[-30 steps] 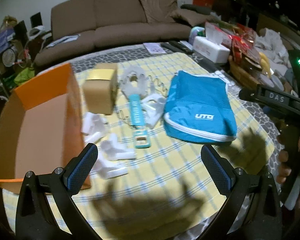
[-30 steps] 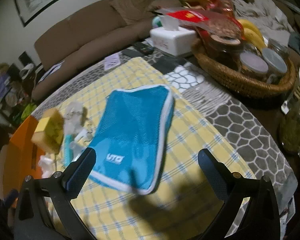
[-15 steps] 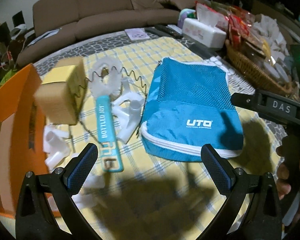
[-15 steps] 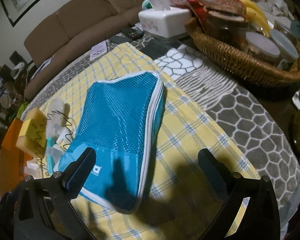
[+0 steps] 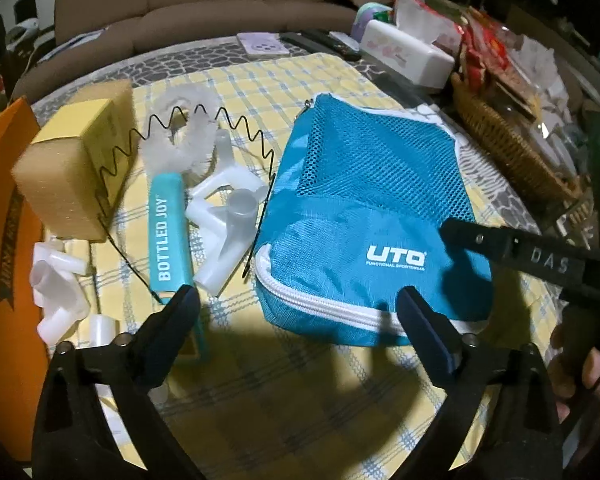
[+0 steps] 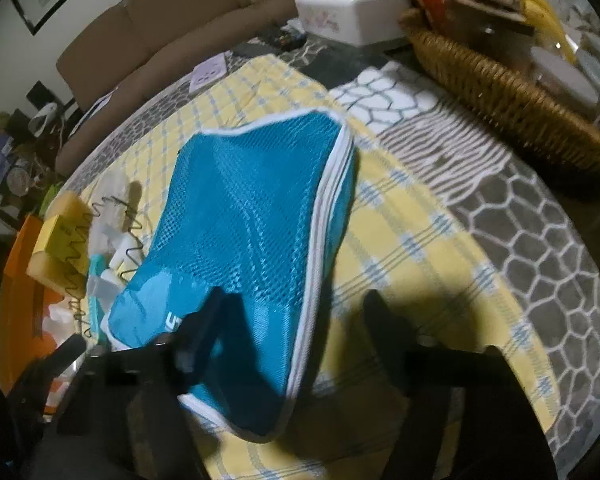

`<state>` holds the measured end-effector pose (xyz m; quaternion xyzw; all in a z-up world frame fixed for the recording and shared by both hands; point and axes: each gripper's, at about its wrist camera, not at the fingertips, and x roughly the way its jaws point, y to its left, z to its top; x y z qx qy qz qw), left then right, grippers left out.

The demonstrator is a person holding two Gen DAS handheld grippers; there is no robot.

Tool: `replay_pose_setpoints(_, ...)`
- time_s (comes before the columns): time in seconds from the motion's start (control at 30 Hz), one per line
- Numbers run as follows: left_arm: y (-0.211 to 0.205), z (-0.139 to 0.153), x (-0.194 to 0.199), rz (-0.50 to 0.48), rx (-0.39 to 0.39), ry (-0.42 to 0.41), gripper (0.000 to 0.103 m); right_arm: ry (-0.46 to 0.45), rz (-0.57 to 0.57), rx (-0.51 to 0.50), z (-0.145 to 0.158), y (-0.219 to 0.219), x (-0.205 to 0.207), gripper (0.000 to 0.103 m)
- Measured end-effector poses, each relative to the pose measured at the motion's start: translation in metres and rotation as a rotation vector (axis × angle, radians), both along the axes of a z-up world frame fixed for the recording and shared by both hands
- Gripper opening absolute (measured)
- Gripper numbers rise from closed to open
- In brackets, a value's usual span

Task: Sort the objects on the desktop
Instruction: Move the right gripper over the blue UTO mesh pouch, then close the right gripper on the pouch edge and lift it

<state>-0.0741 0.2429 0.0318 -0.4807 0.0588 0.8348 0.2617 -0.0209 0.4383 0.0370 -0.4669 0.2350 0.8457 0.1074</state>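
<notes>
The blue mesh-topped zip pouch with white piping and "UTO" lettering (image 5: pixel 364 220) lies flat on the yellow checked cloth (image 5: pixel 292 392) covering the bench, its zipped edge facing both cameras. The right gripper (image 6: pixel 296 332) has its jaws closing, 1 finger over the pouch's near corner and the other over bare cloth; the pads are not pressing on it. The left gripper (image 5: pixel 300 312) stands wide with jaws closing slightly, straddling the pouch's near-left corner, nothing held. Just beside the pouch, to its left: white plastic pipe connectors (image 5: pixel 228 216), a teal strap printed "BOTTLED JOY" (image 5: pixel 168 232), a black zigzag wire (image 5: pixel 240 128) and a yellow sponge block (image 5: pixel 72 164). An orange cardboard box (image 5: pixel 4 240) sits at the far left. A woven wicker basket (image 6: pixel 500 92) and white tissue box (image 6: pixel 352 8) stand well apart at the right
</notes>
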Motion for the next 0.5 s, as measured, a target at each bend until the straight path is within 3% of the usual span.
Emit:
replay_pose_setpoints(0.17, 0.003, -0.01, -0.008, 0.018, -0.008, -0.038, 0.093, -0.011, 0.01, -0.033, -0.007, -0.001, -0.001, 0.046)
replay_pose_setpoints(0.4, 0.0, -0.019, -0.016, 0.054, 0.031, -0.091, 0.091, -0.016, -0.008, -0.069, -0.011, 0.001, 0.0, 0.05)
replay_pose_setpoints(0.43, 0.001, -0.019, -0.015, 0.042, 0.046, -0.099, 0.081, -0.018, 0.0, -0.063, -0.01, -0.001, -0.001, 0.049)
replay_pose_setpoints(0.5, 0.005, -0.019, -0.012, 0.013, 0.038, -0.097, 0.044, -0.013, 0.025, -0.058, -0.009, -0.006, -0.003, 0.035)
